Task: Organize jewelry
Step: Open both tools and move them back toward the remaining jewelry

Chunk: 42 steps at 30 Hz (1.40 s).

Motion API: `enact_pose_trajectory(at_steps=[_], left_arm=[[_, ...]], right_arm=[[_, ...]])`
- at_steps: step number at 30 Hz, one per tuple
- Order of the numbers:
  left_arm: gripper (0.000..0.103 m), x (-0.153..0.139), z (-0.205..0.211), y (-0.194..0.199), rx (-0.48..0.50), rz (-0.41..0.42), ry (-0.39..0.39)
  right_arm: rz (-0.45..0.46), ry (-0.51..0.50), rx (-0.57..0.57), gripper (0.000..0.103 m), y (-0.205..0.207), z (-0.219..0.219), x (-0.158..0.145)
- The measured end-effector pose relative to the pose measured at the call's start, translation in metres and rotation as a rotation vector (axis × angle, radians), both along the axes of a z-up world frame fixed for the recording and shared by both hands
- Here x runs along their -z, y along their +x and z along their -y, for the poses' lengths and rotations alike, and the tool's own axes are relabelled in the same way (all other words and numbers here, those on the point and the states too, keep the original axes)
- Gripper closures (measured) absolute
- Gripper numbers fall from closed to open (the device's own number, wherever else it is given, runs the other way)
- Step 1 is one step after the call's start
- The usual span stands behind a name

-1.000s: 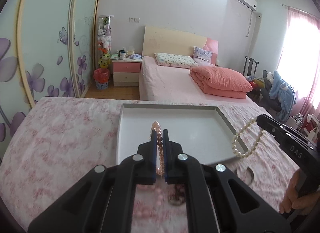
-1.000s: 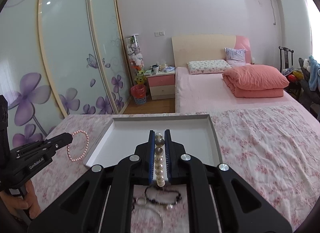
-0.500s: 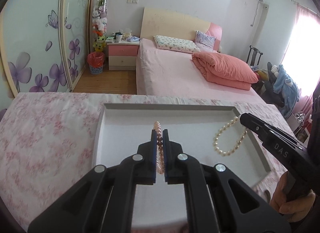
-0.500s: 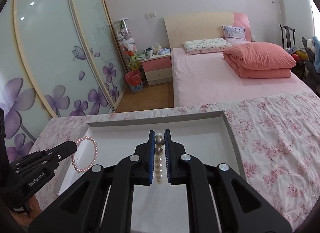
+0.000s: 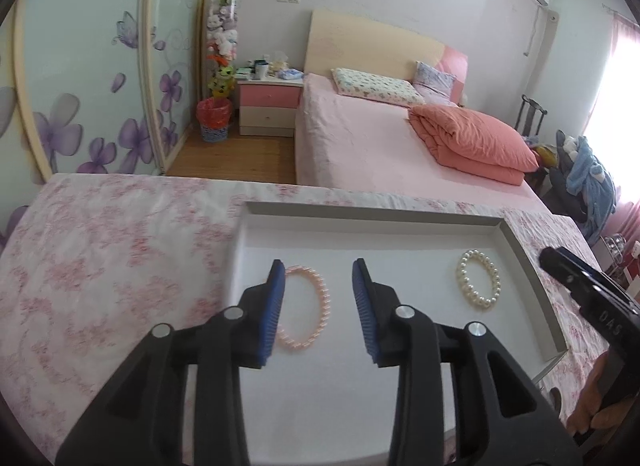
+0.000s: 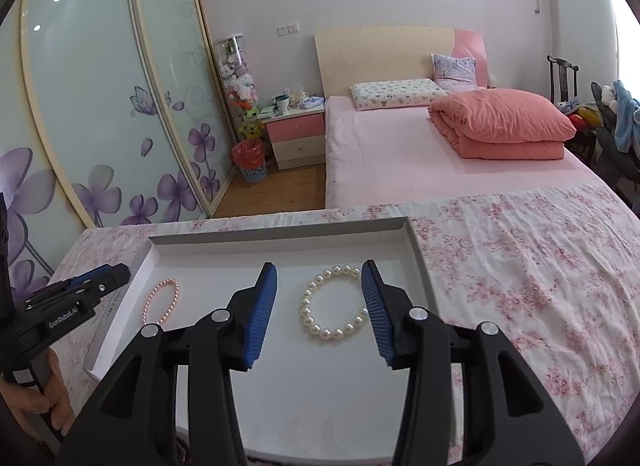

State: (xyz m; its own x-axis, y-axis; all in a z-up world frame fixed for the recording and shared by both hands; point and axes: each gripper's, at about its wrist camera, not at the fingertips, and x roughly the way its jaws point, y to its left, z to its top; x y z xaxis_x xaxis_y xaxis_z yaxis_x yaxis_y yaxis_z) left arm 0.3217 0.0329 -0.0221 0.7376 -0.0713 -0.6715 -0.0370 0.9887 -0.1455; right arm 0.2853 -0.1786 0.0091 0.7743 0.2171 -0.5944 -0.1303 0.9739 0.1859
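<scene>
Bracelets lie flat in the white tray [image 5: 524, 262] on the floral cloth [image 6: 520, 266]: pink bracelet [image 5: 306, 308] toward its left, pearl bracelet [image 6: 334, 304] toward its right, well apart. Left gripper [image 5: 318, 298] and right gripper [image 6: 318, 298] have just been opening; jaws released, each above its own bracelet, gripping nothing.

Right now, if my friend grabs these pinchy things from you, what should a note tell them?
Left gripper: fingers just opened, holding nothing.
Right gripper: fingers just opened, holding nothing.
Pink bead bracelet lies flat in the white tray, left side. White pearl bracelet lies flat in the tray, right side.
Done: both bracelets are in the tray.
Left: no other jewelry shows in these views; lift both grippers clear and check the flowery cloth nearer you.
</scene>
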Motion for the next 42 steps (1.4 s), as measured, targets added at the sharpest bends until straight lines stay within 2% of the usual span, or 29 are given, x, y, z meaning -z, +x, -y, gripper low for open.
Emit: enact_pose_trajectory(at_steps=[3,7,13,19,22,25,26,28,30,33,38,42], left_arm=[[0.060,-0.006,-0.009,-0.018,-0.012,0.006,0.009],[0.049,-0.009,-0.028,-0.058,-0.036,0.014,0.031],[0.033,0.005,-0.052,-0.112,-0.065,-0.016,0.028],[0.029,0.024,-0.054,-0.143,-0.057,-0.059,0.043],[0.028,0.030,-0.052,-0.149,-0.056,-0.077,0.042],[0.027,0.034,-0.049,-0.152,-0.056,-0.088,0.045],[0.027,0.035,-0.049,-0.152,-0.055,-0.089,0.044],[0.027,0.035,-0.047,-0.152,-0.054,-0.091,0.041],[0.026,0.036,-0.045,-0.153,-0.050,-0.091,0.037],[0.025,0.036,-0.045,-0.153,-0.047,-0.091,0.040],[0.025,0.042,-0.045,-0.154,-0.048,-0.104,0.040],[0.025,0.044,-0.044,-0.153,-0.044,-0.110,0.042]], right_arm=[[0.009,-0.001,0.007,0.052,-0.014,0.005,-0.004],[-0.001,-0.026,0.006,0.051,-0.039,0.014,-0.003],[-0.051,-0.050,0.016,0.047,-0.079,0.033,0.011],[-0.130,-0.082,0.042,0.048,-0.101,0.052,0.035],[-0.179,-0.097,0.056,0.054,-0.105,0.056,0.048],[-0.241,-0.069,0.091,0.054,-0.106,0.058,0.058],[-0.244,-0.059,0.094,0.052,-0.108,0.057,0.059],[-0.254,-0.047,0.109,0.038,-0.109,0.051,0.060],[-0.252,-0.050,0.105,0.035,-0.112,0.043,0.060],[-0.257,-0.110,0.113,0.029,-0.111,0.031,0.064],[-0.291,-0.150,0.137,0.029,-0.109,0.022,0.075],[-0.279,-0.165,0.168,0.029,-0.104,0.021,0.076]])
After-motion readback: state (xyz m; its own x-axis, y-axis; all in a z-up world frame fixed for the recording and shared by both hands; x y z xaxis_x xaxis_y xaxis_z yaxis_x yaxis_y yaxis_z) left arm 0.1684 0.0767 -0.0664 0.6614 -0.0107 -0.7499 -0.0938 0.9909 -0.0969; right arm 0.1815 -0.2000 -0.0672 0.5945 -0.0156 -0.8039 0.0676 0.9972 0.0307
